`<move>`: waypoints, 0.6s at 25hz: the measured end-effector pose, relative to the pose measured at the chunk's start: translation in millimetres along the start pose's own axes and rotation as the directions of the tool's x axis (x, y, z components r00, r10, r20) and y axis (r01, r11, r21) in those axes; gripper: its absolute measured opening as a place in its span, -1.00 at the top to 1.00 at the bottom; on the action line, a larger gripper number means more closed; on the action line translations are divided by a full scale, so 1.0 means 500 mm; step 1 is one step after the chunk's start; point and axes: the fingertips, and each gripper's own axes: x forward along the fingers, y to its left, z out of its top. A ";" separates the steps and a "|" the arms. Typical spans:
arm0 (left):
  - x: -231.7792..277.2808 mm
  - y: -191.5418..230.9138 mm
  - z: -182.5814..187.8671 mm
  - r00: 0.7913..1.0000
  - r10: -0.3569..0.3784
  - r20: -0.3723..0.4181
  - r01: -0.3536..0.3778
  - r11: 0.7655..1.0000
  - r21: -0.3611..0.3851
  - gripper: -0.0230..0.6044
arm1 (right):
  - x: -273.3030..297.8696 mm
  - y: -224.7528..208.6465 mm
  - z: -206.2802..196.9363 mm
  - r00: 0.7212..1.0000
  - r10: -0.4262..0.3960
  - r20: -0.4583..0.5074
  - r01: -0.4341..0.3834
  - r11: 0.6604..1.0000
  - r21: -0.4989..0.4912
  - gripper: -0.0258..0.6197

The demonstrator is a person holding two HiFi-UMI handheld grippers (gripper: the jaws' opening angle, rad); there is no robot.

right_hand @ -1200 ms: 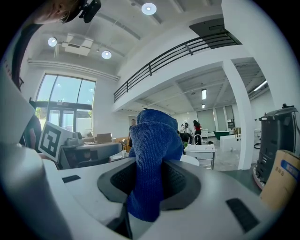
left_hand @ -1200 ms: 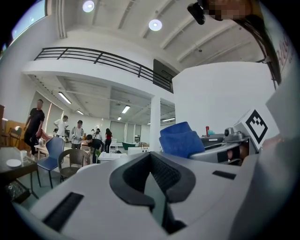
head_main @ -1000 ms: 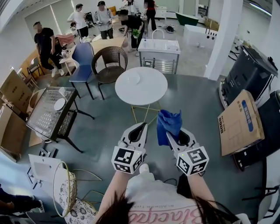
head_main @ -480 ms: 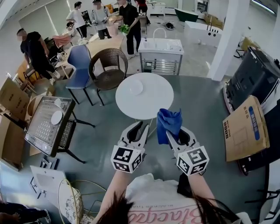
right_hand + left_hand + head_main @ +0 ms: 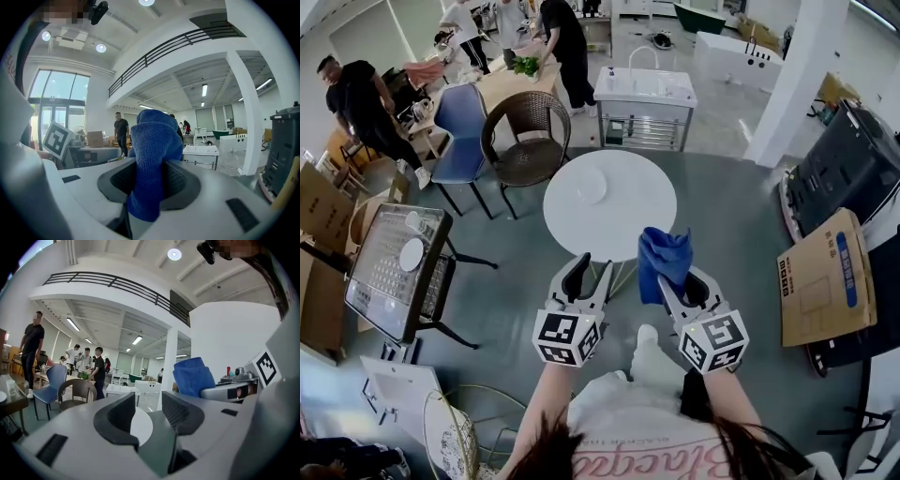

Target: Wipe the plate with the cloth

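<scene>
The step in hand looks like the approach: the plate [image 5: 592, 186] lies ahead of both grippers, well apart from them, on a table [image 5: 630, 223], and nothing has touched it yet. The right gripper [image 5: 675, 281] is clamped on the cloth [image 5: 664, 257], which stands up out of the jaws in a thick bunch and spills a little below them. To wipe well, that bunch should probably be brought down flat on the plate, so that fabric and not the jaw tips meets the glaze. The left gripper [image 5: 589, 272], just beside the right one, is opening its jaws with nothing between them; it would do best to take the plate's rim or press on it, since a light plate on a smooth top is likely to slide under the wipe (I can't tell how deep the rim is from here). The cloth is blue and finely looped, like microfibre, soft and folded over itself. The plate is white, round, shallow and glossy. The table is round too, white and matt, on thin legs. The jaw pads are dark and ribbed.
</scene>
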 end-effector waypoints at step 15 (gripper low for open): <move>0.245 0.111 0.017 0.997 0.067 -0.044 -0.068 0.998 -0.010 0.26 | 0.226 -0.195 0.052 0.997 0.068 -0.026 -0.069 0.998 -0.013 0.51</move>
